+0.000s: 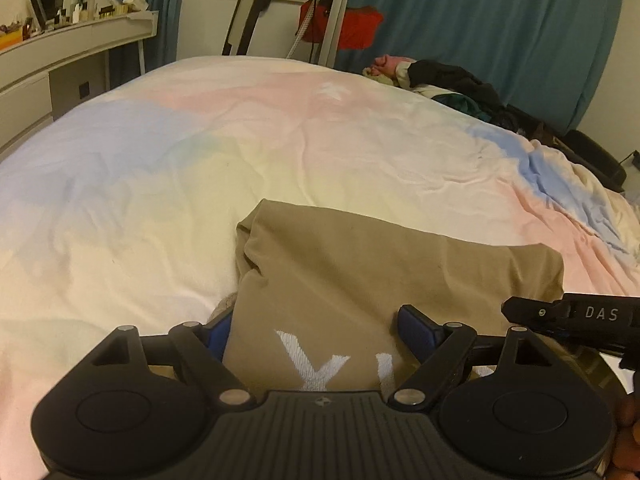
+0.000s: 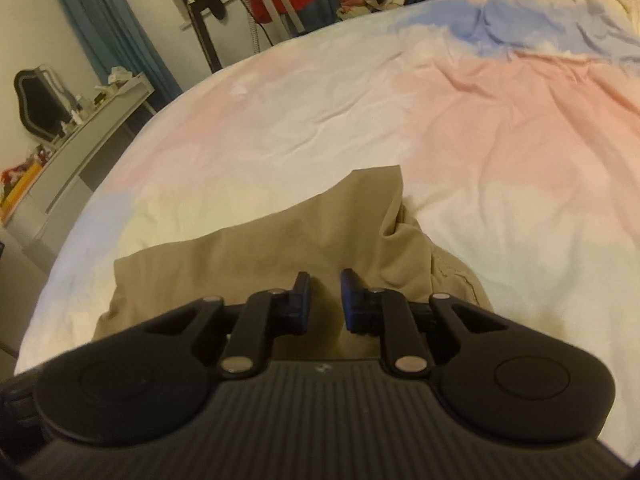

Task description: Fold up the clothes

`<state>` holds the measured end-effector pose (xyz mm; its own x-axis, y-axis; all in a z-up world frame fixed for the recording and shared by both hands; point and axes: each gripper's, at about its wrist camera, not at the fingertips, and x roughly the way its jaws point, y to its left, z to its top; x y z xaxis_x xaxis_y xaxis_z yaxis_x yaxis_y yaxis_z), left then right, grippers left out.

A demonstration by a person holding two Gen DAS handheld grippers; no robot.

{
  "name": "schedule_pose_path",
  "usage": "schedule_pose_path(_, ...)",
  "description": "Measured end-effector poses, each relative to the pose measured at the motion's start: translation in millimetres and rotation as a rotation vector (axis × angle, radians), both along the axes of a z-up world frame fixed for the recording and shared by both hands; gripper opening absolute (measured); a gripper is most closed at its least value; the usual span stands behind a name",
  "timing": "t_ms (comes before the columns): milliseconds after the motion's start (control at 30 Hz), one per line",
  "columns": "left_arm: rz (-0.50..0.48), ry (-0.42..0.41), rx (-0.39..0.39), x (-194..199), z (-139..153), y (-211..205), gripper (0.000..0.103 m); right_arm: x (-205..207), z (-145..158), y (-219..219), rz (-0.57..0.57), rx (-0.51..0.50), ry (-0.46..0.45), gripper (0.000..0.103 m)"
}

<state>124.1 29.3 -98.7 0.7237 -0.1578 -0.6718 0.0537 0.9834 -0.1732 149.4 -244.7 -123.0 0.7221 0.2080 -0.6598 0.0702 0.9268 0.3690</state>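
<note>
Khaki garment [image 1: 360,280], white lettering [image 1: 320,360] cut off

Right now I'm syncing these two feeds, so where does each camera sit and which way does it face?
Left wrist: on the left gripper, facing across the bed; fingers wide around the tan garment, the right gripper's tip at right.
Right wrist: on the right gripper, above the same garment, fingers apart.
Shared: garment, bed, clothes pile.

Bedspread [image 1: 200,160] open ahead and left; clothes pile [image 1: 452,84] blocks far right corner.
</note>
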Motion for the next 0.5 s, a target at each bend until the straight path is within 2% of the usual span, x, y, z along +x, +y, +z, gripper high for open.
schedule_pose_path(333,-0.023,-0.014,-0.050,-60.8,21.2,12.8,0.083,-78.8,39.3,1.0,0.013,-0.020,-0.050,0.021)
schedule_pose_path(500,0.009,0.041,-0.074,-67.7,19.3,18.2,0.083,-97.6,29.3,-12.7,-0.031,0.025,-0.001,0.020)
